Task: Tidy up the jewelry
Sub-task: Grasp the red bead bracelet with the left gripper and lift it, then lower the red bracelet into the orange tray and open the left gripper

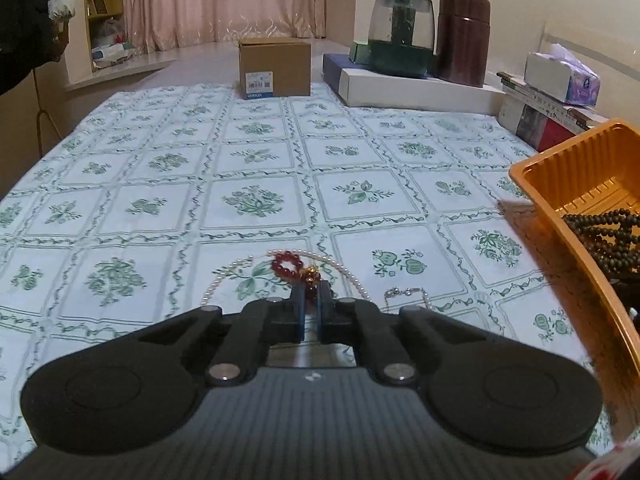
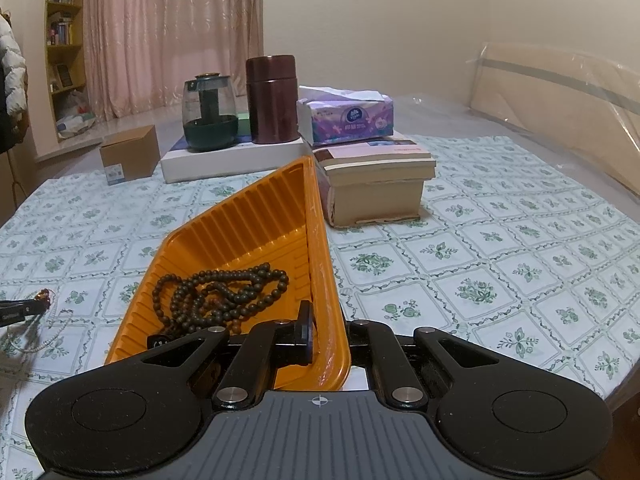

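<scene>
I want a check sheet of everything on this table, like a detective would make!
Surface: tablecloth with green flower squares, lying flat.
Job's things: red bracelet and pearl necklace on the cloth; dark beads inside the orange tray.
Clutter: cardboard box, glass pot, brown canister, tissue box, books, white box.
Grippers: left gripper closed on the red bracelet; right gripper pinching the tray's wall, one finger inside.
Cables: nothing seen.
Surroundings: pink curtain, bookshelf, plain wall.
</scene>
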